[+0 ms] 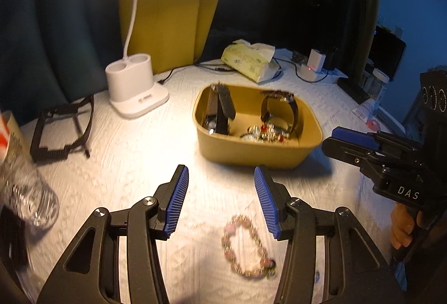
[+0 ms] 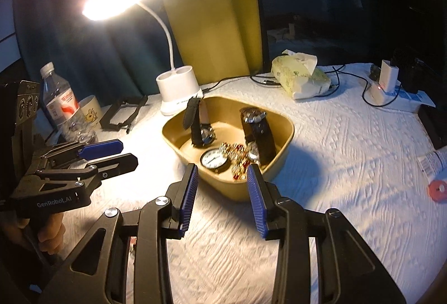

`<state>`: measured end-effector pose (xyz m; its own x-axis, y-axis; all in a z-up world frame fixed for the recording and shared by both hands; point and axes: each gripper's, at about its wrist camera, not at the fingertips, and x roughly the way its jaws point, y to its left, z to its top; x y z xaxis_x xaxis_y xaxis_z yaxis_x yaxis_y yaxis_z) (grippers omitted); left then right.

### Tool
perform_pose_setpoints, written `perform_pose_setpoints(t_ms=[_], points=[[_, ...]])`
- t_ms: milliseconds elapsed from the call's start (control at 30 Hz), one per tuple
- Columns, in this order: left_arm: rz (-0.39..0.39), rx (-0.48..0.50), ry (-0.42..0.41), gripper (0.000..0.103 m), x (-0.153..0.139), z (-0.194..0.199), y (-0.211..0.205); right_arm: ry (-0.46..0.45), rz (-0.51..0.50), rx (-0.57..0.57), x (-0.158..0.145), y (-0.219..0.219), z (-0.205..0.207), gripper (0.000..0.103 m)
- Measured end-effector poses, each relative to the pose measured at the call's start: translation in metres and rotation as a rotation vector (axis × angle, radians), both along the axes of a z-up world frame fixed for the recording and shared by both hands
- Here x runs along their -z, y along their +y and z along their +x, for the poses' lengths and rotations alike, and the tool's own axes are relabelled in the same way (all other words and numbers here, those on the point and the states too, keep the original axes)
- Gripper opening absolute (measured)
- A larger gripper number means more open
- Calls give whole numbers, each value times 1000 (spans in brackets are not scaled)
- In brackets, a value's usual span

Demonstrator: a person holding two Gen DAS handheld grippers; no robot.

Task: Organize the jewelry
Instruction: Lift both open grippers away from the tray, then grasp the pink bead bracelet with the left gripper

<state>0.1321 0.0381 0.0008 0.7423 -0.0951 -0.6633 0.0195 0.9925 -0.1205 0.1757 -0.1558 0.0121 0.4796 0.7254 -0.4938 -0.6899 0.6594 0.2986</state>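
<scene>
Firstly, left wrist view: left gripper (image 1: 221, 199) fills the lower frame, jaws standing wide with nothing between the pads. A pink beaded bracelet (image 1: 248, 246) lies flat on the white quilted cloth (image 1: 117, 164) at lower centre, nearer the camera than the fingertips and closer to the right-hand finger (image 1: 266, 203); no contact seen. Above it, frame centre, sits the tan tray (image 1: 259, 148) holding two strapped watches and a heap of gold and red jewelry (image 1: 266, 133). Right gripper (image 1: 346, 143) enters from the right edge, tips just beside the tray's right rim. Lamp base (image 1: 137, 88) upper left.

Right wrist view: right gripper (image 2: 222, 188) at lower centre, jaws partly apart, empty. Its fingertips frame the tray's (image 2: 282, 119) near wall. Inside: a pocket watch (image 2: 214, 159), the jewelry heap (image 2: 237, 157), and two watches standing on their straps. Left gripper (image 2: 127, 154) sits at the left edge, pads parted, well apart from the tray. Bracelet not visible in this view.
</scene>
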Motion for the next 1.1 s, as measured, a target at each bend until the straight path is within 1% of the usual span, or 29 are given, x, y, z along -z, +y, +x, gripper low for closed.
perform_pose_setpoints(t_ms=[333, 567, 733, 767, 800, 833, 867, 900, 967, 1000, 1100], points=[[-7, -5, 57, 52, 25, -29, 2, 39, -30, -20, 20, 1, -27, 36], [28, 4, 110, 52, 41, -32, -6, 58, -31, -28, 29, -2, -38, 36], [61, 20, 140, 52, 47, -27, -15, 56, -27, -30, 29, -7, -41, 36], [67, 24, 149, 50, 49, -25, -17, 55, -24, -27, 28, -8, -40, 36], [71, 28, 156, 41, 50, -24, -19, 55, -21, -23, 28, -10, -39, 36], [77, 28, 160, 38, 51, -23, -21, 55, -17, -18, 27, -12, -39, 36], [87, 24, 157, 31, 51, -23, -23, 56, -14, -15, 27, -14, -38, 36], [87, 27, 158, 23, 51, -22, -24, 56, -12, -12, 27, -15, -37, 36], [98, 30, 159, 18, 51, -22, -27, 56, -10, -9, 27, -18, -36, 36], [102, 34, 159, 12, 51, -21, -28, 57, -8, -8, 27, -19, -36, 36], [114, 45, 156, 11, 51, -22, -31, 59, -6, -7, 27, -20, -36, 36]])
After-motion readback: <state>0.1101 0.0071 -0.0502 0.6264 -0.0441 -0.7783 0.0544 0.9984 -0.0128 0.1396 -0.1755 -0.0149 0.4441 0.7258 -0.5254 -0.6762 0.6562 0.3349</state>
